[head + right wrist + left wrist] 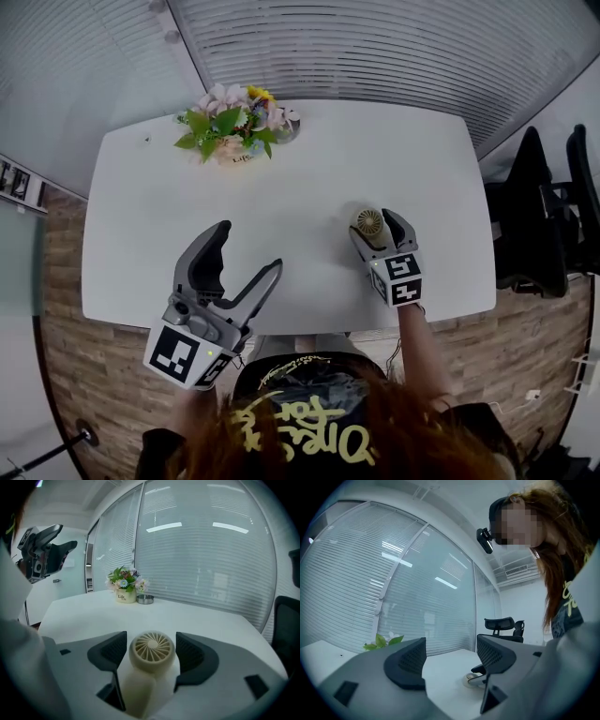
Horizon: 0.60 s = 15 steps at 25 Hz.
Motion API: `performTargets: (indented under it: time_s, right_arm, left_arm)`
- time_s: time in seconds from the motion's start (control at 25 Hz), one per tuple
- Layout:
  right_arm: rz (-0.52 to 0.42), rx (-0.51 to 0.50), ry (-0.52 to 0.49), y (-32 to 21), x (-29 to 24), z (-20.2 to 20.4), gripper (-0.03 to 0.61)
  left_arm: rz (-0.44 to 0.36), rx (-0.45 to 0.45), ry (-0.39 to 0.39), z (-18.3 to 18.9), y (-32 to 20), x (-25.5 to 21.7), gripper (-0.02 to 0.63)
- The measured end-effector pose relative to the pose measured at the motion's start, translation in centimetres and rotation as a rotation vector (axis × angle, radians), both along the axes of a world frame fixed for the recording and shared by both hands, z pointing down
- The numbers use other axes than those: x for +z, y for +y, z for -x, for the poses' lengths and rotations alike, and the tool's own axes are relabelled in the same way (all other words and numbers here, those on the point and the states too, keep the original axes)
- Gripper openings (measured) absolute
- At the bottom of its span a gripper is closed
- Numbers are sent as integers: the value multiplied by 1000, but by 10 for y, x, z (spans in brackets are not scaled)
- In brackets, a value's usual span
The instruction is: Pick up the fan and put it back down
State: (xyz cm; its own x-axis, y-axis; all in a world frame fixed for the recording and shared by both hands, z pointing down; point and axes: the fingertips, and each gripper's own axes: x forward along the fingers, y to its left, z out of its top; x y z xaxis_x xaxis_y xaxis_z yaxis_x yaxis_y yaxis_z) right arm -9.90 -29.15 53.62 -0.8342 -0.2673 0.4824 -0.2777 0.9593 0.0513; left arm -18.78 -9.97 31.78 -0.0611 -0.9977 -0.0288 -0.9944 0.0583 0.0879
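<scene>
A small cream hand fan (369, 222) lies at the right front of the white table (281, 187), its round grille facing up. My right gripper (376, 227) has its jaws on either side of the fan's head and looks shut on it. In the right gripper view the fan (151, 649) fills the gap between the two dark pads, its handle running down towards the camera. My left gripper (249, 246) hovers open and empty over the table's front left. From the left gripper (452, 656) view the fan (469, 680) shows low on the table.
A pot of flowers (230, 131) and a small metal dish (146, 599) stand at the table's far edge. Black office chairs (534, 216) stand to the right of the table. Window blinds run behind the table.
</scene>
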Motion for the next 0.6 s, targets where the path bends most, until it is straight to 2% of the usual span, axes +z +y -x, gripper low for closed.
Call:
performTargets:
  time_s: [0.32,0.6]
  right_arm:
    - [20,57,64,-7,19,-4,307]
    - [67,130,16,-14,19,-5,307]
  left_arm:
    - [-4,-19,7,9,9,1,330]
    - [2,-23,1,11,16,1,330]
